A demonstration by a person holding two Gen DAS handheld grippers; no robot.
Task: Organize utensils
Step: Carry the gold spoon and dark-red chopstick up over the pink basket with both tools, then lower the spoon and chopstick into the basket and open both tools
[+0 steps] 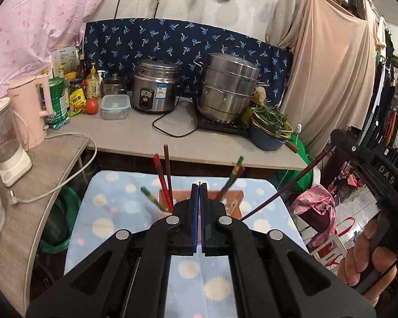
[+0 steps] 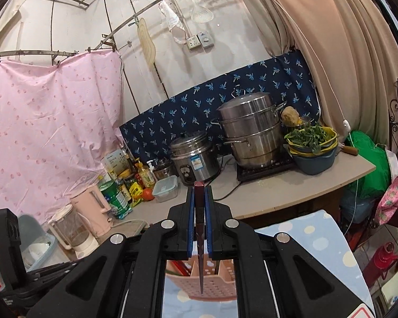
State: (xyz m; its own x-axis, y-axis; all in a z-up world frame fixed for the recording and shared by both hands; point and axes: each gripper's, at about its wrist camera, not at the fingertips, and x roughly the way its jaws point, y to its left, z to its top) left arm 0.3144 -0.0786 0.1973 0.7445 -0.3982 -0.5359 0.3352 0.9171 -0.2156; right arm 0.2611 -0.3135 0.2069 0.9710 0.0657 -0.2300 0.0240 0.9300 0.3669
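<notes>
A pink perforated utensil holder stands on the table with the blue dotted cloth; it also shows in the right wrist view. Red chopsticks and green-tipped chopsticks stand in it. My left gripper is shut and empty, just in front of the holder. My right gripper is shut on a dark maroon chopstick, whose tip points down over the holder. That chopstick shows in the left wrist view slanting from the right gripper toward the holder.
A grey counter behind the table carries a rice cooker, a steel steamer pot, a bowl of greens, a food box, bottles and a pink kettle. A blender stands left. Clothes hang on the right.
</notes>
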